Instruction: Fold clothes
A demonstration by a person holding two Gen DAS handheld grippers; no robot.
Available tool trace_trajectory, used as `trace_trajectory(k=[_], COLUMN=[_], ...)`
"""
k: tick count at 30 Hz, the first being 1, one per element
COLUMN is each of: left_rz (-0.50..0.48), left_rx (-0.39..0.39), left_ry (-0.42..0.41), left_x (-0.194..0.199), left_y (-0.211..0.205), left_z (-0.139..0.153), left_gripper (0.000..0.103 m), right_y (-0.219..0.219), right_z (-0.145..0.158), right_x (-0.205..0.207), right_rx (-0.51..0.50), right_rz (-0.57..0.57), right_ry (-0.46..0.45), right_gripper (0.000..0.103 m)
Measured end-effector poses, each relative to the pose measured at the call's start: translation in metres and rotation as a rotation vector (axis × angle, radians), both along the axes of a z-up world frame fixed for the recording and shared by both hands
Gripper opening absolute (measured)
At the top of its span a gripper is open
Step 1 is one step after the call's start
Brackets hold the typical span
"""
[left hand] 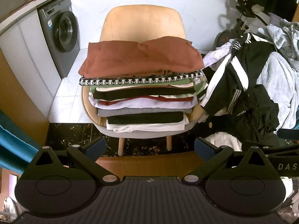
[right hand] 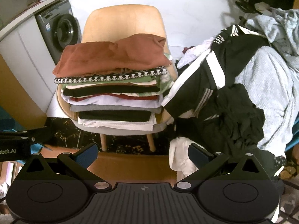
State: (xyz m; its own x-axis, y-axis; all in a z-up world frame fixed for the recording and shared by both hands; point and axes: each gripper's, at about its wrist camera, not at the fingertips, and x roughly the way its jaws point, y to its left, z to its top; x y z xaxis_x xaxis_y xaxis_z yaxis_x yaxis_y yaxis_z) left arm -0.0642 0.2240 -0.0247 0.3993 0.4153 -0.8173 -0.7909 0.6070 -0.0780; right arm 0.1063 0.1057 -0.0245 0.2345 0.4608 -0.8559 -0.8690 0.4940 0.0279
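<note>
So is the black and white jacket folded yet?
No. The jacket lies crumpled in the pile, beside the folded stack.

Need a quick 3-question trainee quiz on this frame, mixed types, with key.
1. True or false: the left gripper and the right gripper are both open and hold nothing.
2. Which garment tops the folded stack on the wooden chair? A) black-and-white track jacket B) rust-brown garment C) grey towel
3. Fill in: the unfolded pile lies to the ___ of the chair in both views.

Key
1. True: the jaws of each stand wide apart with no cloth between them.
2. B: the rust-brown garment lies on top; the track jacket is in the loose pile.
3. Right.
</note>
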Motion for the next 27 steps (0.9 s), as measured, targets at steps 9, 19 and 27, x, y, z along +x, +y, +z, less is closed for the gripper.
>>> trace_trajectory(k=[9,19,27], left_rz=[-0.034,-0.058,-0.049], left_rx=[0.022,0.010,0.032], left_ry=[-0.019,-0.042,-0.044], left_x=[0.006,0.010,0.008], left_y=[-0.009,-0.016,-0.022], left_z=[0.005,0.005,0.007], left_gripper=[0.103,0.103,0.103], right_y=[-0.013,-0.023,-0.025], right_z=[0.005,0.008,0.008], right_x=[-0.001,-0.001,-0.003], right_rx=[0.003,-0.002,-0.002], right_rz=[-0.034,-0.041,-0.034], right_ry=[-0.027,-0.046,-0.049], right_gripper=[0.102,0.102,0.102])
